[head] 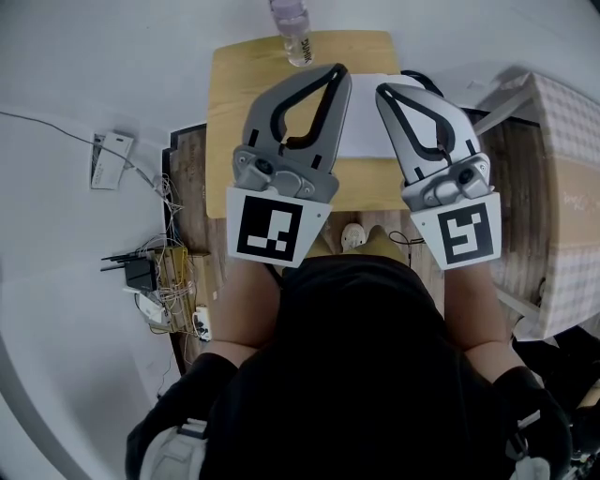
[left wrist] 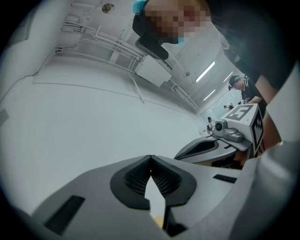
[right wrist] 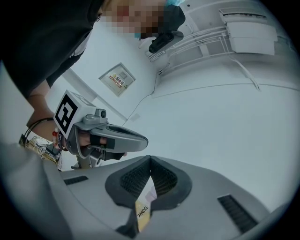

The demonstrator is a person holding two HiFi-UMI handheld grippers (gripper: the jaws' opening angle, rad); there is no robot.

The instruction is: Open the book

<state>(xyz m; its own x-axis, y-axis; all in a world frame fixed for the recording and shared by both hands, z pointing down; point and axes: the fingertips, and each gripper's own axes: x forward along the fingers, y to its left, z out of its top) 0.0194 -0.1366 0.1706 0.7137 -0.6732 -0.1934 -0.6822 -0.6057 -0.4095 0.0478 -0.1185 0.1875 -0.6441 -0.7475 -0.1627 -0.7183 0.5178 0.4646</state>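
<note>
Pale grey floor [head: 75, 75] all round; light wooden tabletop [head: 234, 112] under both grippers. Thin white book [head: 367, 127] lies flat beneath and between tips. Left gripper [head: 337, 73], right gripper [head: 384, 91]: jaws together, nothing held. Cover probably light, floppy, slick; best hold: free edge, pinched thinly.

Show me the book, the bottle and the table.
book [head: 365, 117], head view, on the visible strip of its white cover.
bottle [head: 292, 26], head view, on its clear body.
table [head: 234, 94], head view, on bare wood at its left side.
</note>
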